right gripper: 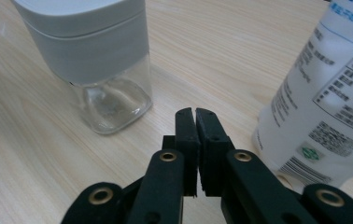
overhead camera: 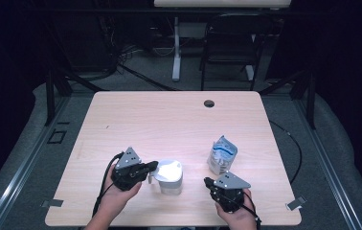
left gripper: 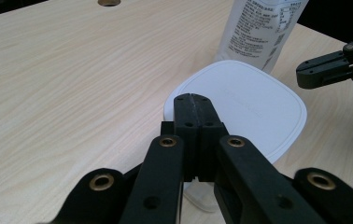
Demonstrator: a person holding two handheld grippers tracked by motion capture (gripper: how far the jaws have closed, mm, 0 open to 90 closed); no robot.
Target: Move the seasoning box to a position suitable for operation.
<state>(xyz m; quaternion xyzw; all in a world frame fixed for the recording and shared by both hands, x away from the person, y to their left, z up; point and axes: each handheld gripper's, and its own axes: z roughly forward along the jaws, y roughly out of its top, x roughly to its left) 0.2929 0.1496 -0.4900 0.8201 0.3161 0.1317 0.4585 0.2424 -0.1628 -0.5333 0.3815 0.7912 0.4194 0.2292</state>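
A clear square plastic jar with a white lid (overhead camera: 170, 176) stands near the wooden table's (overhead camera: 169, 120) front edge. The left gripper (overhead camera: 153, 167), clenched empty, touches its lid; the right gripper (overhead camera: 208, 182), also clenched, hovers beside a white printed pouch (overhead camera: 221, 154).

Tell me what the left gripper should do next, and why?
Probably open its jaws. The left gripper hovers shut over the jar, at the edge of its white lid, so it can't grasp anything yet. The right gripper is shut too, between jar and pouch.
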